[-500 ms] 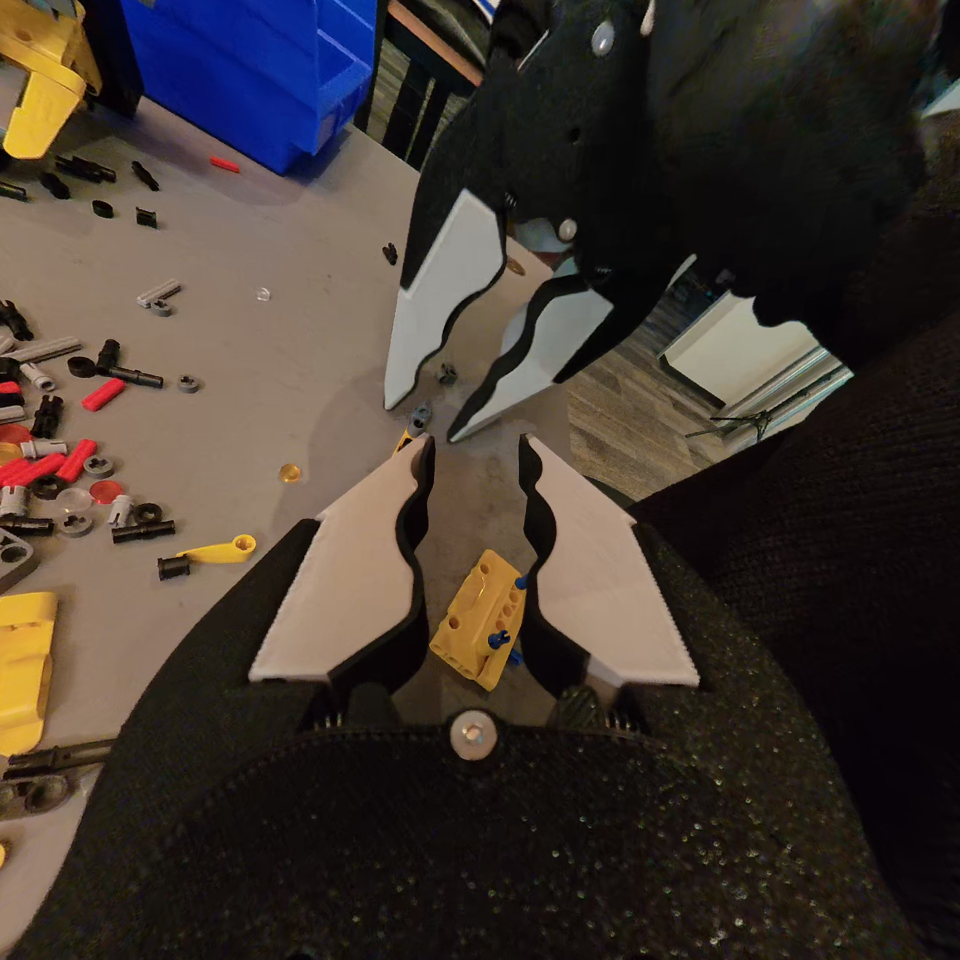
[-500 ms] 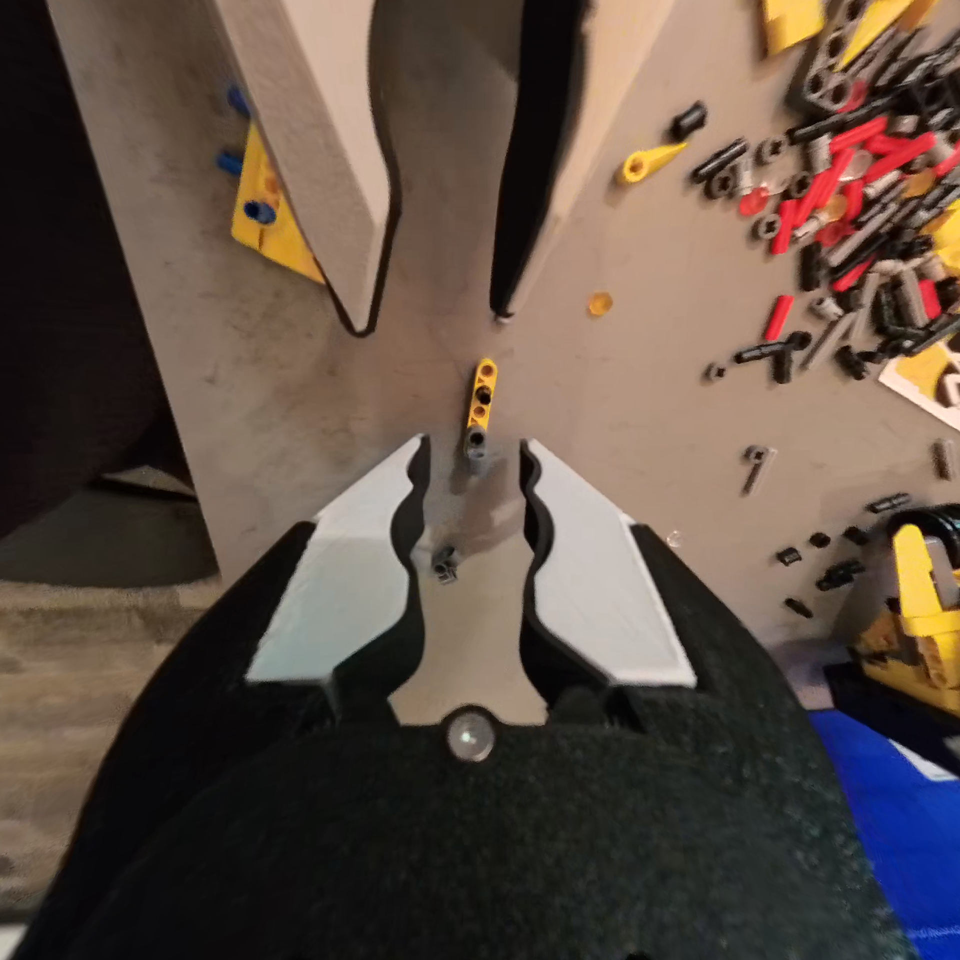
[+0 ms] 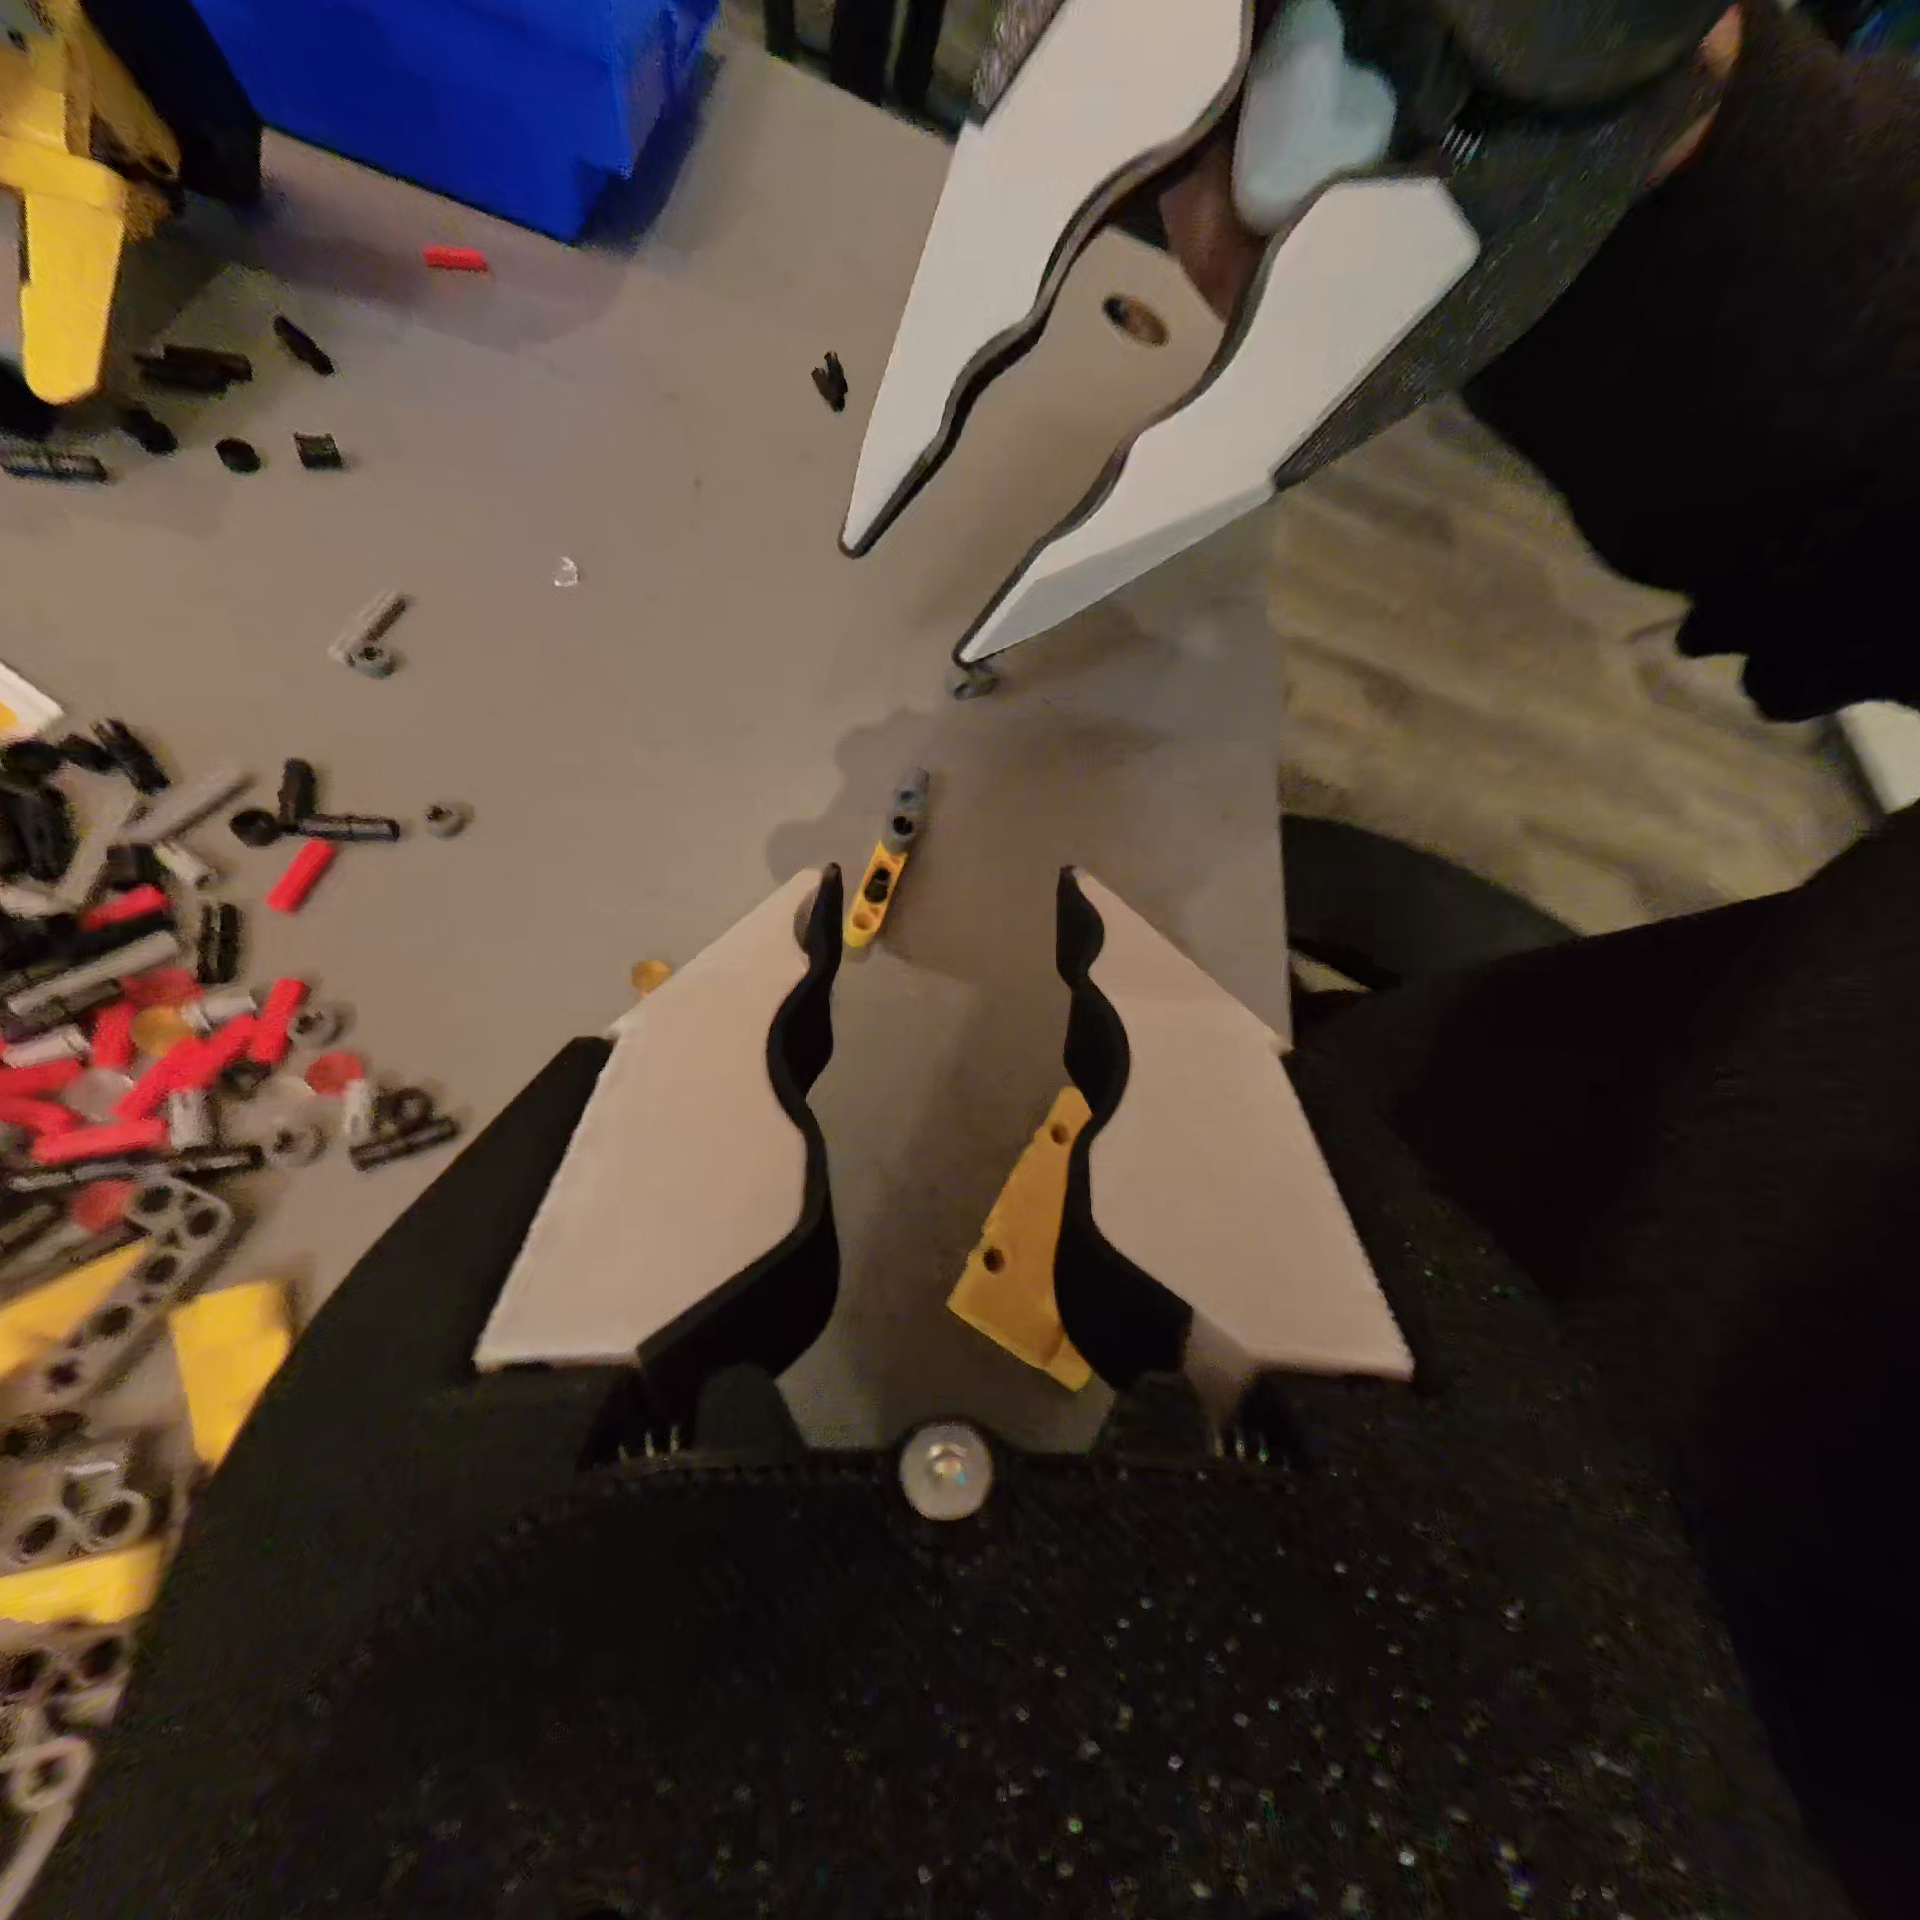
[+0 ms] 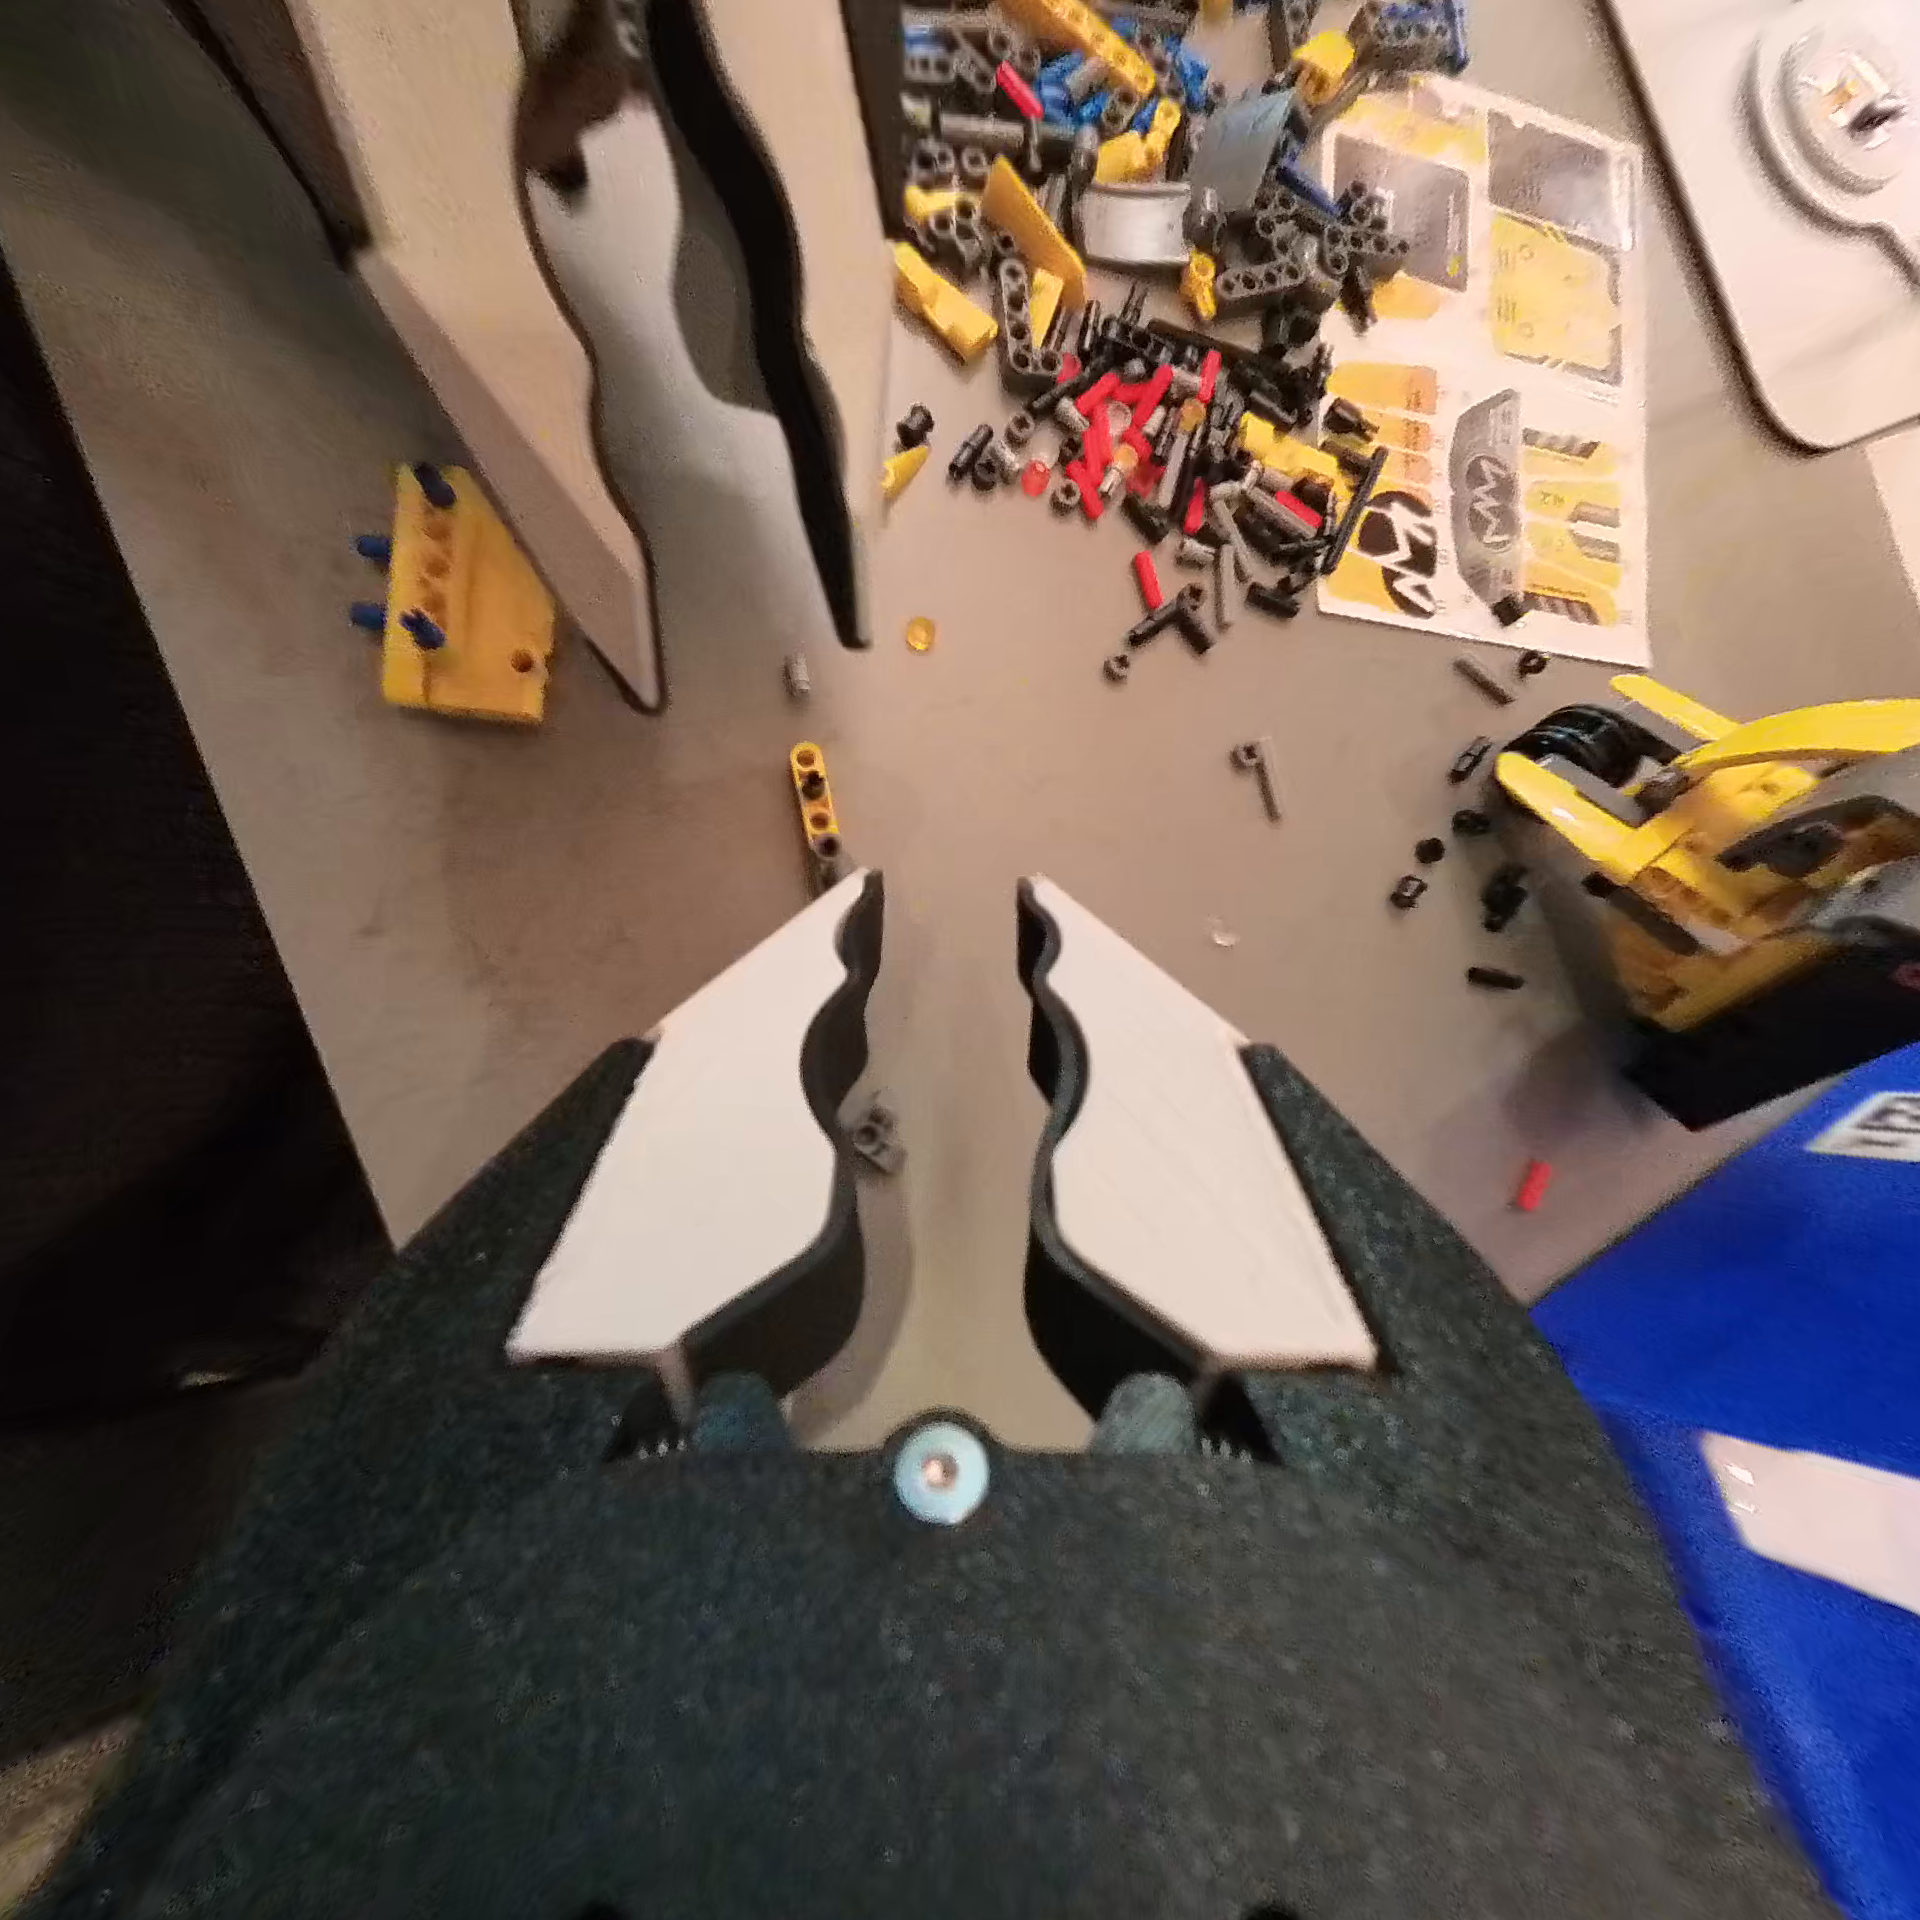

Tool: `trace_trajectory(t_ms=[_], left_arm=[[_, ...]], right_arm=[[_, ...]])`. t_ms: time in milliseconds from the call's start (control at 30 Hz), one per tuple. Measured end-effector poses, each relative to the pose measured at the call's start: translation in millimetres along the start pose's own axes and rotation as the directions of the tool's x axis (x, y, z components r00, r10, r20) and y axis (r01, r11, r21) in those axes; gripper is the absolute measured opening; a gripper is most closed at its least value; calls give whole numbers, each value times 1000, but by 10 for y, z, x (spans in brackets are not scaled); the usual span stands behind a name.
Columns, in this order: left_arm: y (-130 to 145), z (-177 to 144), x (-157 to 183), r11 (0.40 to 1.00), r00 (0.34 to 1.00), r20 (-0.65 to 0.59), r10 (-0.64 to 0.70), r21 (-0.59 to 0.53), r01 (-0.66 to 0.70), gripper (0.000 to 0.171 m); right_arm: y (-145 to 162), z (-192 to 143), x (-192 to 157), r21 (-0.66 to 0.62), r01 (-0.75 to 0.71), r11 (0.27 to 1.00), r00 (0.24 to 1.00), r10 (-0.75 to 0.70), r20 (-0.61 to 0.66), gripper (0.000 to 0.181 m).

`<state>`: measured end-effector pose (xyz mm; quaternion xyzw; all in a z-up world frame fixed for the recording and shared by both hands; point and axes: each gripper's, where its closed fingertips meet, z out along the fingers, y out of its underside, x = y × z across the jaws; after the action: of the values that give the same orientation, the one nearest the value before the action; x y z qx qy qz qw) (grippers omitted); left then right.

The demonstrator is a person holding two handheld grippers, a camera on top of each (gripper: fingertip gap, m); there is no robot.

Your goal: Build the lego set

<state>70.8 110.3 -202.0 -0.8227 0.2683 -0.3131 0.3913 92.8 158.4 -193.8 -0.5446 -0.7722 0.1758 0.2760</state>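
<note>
- My left tongs (image 3: 943,883) are spread wide, gripping nothing, low over the grey tabletop (image 3: 644,499).
- My right tongs (image 4: 948,883) are also released, nothing between the tips, above the same tabletop.
- Small yellow beam (image 3: 876,900) with a grey connector (image 3: 906,805) on its far end lies flat, just beside my left tongs' left tip; long axis runs roughly away from me, tilted slightly right.
- In the right wrist view the same beam (image 4: 814,795) lies just past my right tongs' left tip, long axis nearly along the tongs.
- Yellow block (image 3: 1023,1236) with holes lies under my left tongs' right finger, partly hidden; the right wrist view shows blue pins sticking out of it.
- Tiny dark grey piece (image 4: 875,1132) lies on the tabletop between my right tongs' fingers, close to the left one.
- Heap of red, black, grey parts (image 3: 114,1029) off to my left.
- Blue bin (image 3: 457,94) at the far edge.
</note>
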Motion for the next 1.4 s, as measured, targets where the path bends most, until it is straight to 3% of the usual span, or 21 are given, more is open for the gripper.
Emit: trace_trajectory(t_ms=[133,333,533,1400], left_arm=[[8,177,-79,987,991,53,126,-105,-120,31],[196,362,-202,953,975,93,203,-248,-175,24],[231,415,-262,951,971,108,211,-251,-179,8],[241,423,-232,967,981,112,161,-217,-134,8]], right_arm=[[108,130,-159,47,-8,999,999,6,46,25],[115,270,-285,142,-3,990,995,-12,100,20],[153,379,-264,137,34,990,996,-45,80,14],[171,383,-265,77,-125,989,991,120,60,8]])
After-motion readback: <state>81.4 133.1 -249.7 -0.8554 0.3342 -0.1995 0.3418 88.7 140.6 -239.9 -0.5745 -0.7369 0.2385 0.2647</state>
